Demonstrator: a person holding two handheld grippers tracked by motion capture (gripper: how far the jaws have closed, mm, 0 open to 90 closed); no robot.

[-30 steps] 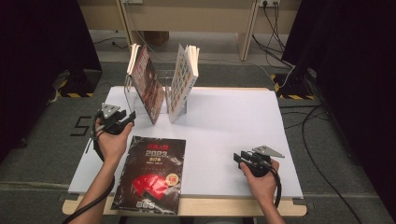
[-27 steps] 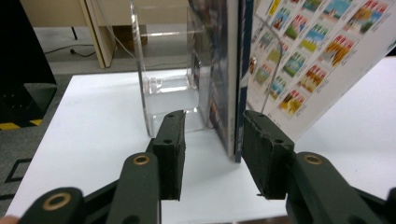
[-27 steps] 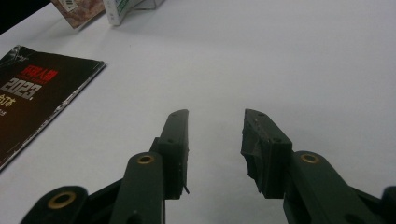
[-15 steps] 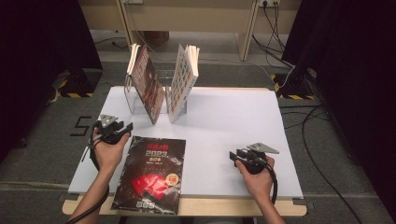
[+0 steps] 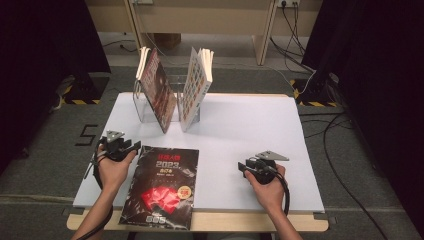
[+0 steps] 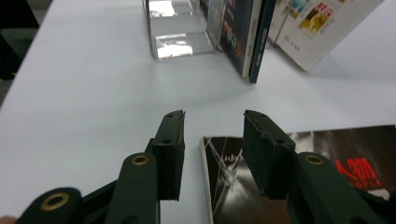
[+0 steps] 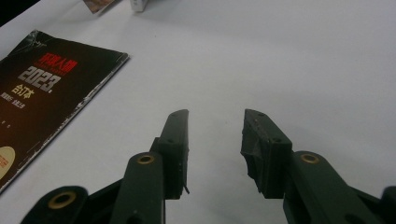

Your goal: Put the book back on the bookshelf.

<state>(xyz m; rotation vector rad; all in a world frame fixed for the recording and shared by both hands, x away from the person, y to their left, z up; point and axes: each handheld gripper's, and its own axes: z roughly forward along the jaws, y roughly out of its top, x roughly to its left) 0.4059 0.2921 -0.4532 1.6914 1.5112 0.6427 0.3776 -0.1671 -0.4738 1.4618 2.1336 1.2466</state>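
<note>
A glossy black magazine with red artwork and "2023" on its cover (image 5: 162,187) lies flat at the near left of the white desk (image 5: 250,130), its bottom edge reaching the desk's front rim. Just to its left, the left gripper (image 5: 131,147) sits low over the desk in the person's left hand (image 5: 114,167), pointed at the magazine's upper left corner. In the left gripper view its jaws are spread, holding nothing, with that corner of the magazine (image 6: 299,163) lying between and beneath them; whether a jaw touches the paper I cannot tell.

Well apart on the other side, the right gripper (image 5: 243,167) rests over bare desk in the person's right hand (image 5: 270,187), a grey three-cornered plate on top. In the right gripper view its jaws are also spread and empty over the white surface, the magazine (image 7: 42,93) off to their left.

At the back of the desk stands a clear acrylic book stand (image 5: 172,97). A dark-covered book (image 5: 157,90) leans against its left side, and a pale book with a grid of small pictures on its cover (image 5: 195,87) leans on its right, the two tilting away from each other at the top.
</note>
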